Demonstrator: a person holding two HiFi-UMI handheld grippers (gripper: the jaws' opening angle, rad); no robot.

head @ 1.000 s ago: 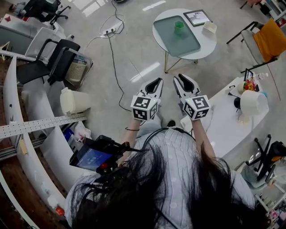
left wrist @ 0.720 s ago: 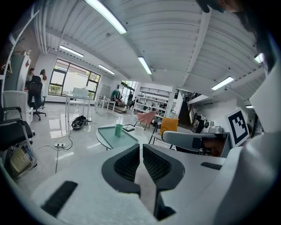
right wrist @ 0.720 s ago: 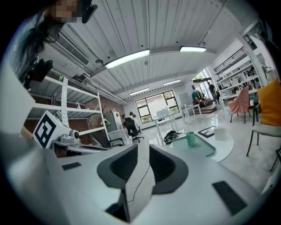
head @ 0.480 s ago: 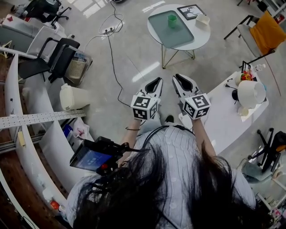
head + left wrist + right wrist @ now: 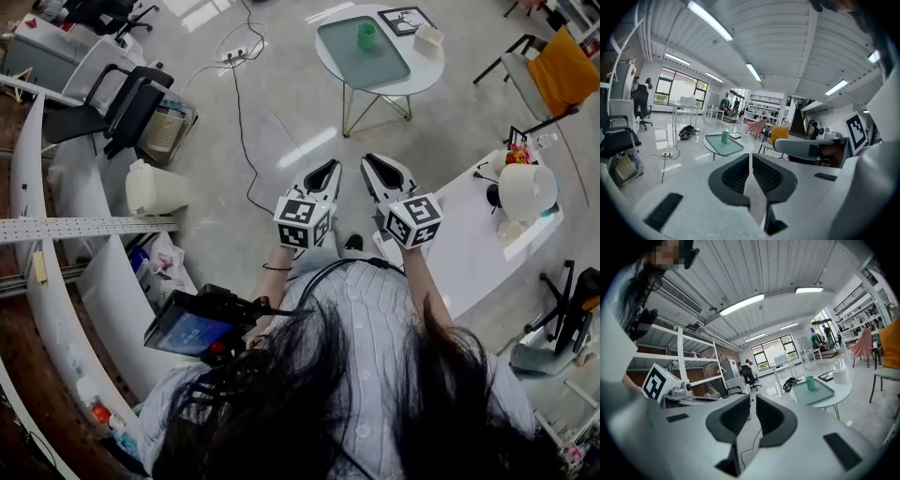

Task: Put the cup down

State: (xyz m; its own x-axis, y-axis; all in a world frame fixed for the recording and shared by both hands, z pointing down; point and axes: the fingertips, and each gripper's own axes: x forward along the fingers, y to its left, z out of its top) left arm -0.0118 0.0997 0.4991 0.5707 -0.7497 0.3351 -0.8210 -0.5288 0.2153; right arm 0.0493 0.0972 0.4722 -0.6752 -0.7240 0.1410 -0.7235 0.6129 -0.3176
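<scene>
Head view: grey workshop floor (image 5: 281, 112). Round white table (image 5: 427, 70) far ahead, carrying a green tray (image 5: 361, 61) with the green cup (image 5: 367, 36) upright on it. My left gripper (image 5: 333, 167) and right gripper (image 5: 368, 161) hover side by side, well apart from that table.

Left gripper view: jaws drawn together, nothing between them; cup on the tray in the distance.

Right gripper view: jaws likewise closed and empty.

Status: I judge the cup put down; nothing left.
</scene>
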